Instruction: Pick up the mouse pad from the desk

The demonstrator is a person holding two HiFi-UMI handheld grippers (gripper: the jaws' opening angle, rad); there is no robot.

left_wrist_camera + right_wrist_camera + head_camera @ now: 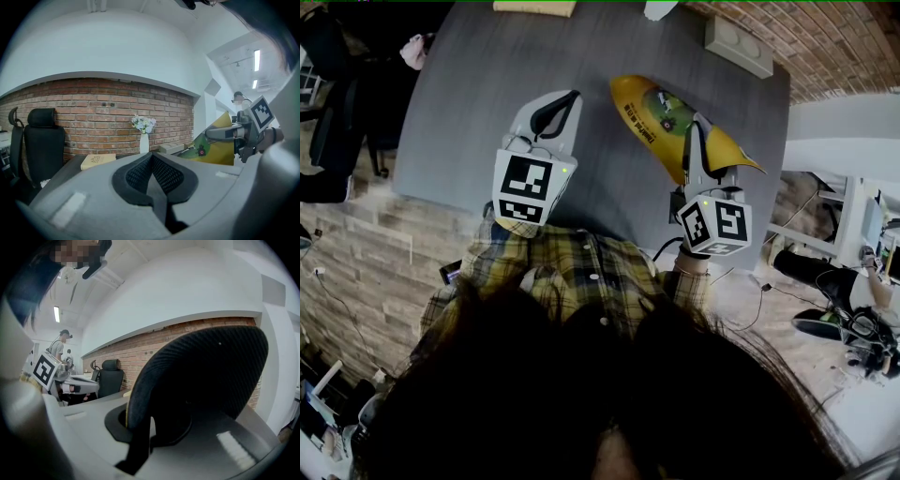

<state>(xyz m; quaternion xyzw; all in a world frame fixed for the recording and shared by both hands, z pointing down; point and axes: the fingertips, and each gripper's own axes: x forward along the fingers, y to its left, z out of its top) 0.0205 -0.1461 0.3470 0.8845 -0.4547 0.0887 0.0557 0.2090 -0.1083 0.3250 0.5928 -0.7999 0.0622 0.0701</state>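
Dark hair (581, 394) fills the head view's foot. Beyond, the right gripper (694, 141) clamps the yellow mouse pad (661, 117), tilted above the desk (469, 94); the left gripper (555, 114) is closed, empty. Only the left gripper view shows a white vase (144, 143) holding flowers (143, 123).

Your mouse pad (661, 117): yellow face with a green printed patch; its underside, in the right gripper view, is black with a fine woven texture. Desk (469, 103): dark grey. Your left gripper (570, 97) and right gripper (694, 131): pale grey with black pads (136, 176), each bearing a cube of black-and-white square markers. Your shirt (581, 267): yellow-and-dark plaid. Wall (108, 105): red-brown brick. Chair (43, 140): black. Vase (144, 143): white.
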